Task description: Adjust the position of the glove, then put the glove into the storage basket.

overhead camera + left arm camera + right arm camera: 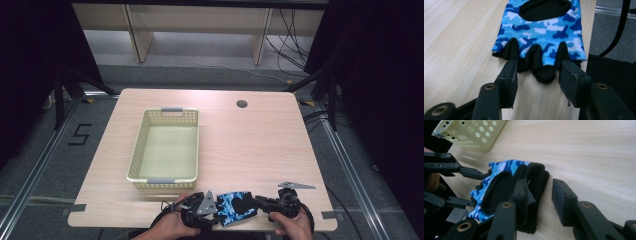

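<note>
A fingerless glove [237, 207] in blue camouflage with black trim lies flat at the table's near edge. In the left gripper view its black finger stubs [541, 67] point toward me. My left gripper [539, 68] has one jaw on each side of those stubs, open around them. From the right, my right gripper [539, 183] meets the glove's black cuff [536, 177]. One of its jaws lies over the cuff and the other stands on bare wood with a gap, so it is open. From above, the left gripper [217, 212] and right gripper [256, 202] flank the glove.
A pale yellow perforated basket [137, 150] with nothing in it stands on the left half of the wooden table [260, 145], just beyond the glove; its corner [474, 132] shows in the right gripper view. A round cable hole [242, 104] sits near the far edge.
</note>
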### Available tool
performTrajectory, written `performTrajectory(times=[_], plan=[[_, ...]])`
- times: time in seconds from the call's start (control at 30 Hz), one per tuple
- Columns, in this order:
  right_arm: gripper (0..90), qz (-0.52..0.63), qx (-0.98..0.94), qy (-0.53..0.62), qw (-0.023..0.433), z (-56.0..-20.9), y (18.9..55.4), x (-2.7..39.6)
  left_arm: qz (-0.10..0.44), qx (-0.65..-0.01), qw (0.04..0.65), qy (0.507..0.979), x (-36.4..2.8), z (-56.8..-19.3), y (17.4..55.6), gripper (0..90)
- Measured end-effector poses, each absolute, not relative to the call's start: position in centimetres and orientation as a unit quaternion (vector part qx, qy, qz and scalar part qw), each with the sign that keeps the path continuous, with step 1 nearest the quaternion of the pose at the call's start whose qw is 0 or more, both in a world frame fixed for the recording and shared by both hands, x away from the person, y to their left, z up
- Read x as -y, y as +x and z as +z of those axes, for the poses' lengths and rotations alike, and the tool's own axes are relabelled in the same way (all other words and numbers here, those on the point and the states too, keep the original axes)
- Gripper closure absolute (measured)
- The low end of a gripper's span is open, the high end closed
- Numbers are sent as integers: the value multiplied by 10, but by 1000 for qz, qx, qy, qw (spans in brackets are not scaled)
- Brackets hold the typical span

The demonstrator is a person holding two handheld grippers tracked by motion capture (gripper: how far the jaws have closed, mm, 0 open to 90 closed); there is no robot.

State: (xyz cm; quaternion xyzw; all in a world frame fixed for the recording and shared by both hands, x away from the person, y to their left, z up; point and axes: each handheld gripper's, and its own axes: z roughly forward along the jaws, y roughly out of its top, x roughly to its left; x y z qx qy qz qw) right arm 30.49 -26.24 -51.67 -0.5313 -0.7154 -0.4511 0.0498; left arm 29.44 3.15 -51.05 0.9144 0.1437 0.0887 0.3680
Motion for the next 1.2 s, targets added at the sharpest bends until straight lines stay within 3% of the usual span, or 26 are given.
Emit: performTrajectory(times=[0.3,0.57,1.2], plan=[[715,-459,713,-525,77,-523,303,259,109,-127,376,912,-30,-512,293,673],[862,-462,710,-524,92,-529,302,261,124,-127,387,905,-31,-515,290,798],[872,-511,715,-475,52,-502,289,253,146,-116,399,898,-48,-487,283,823]])
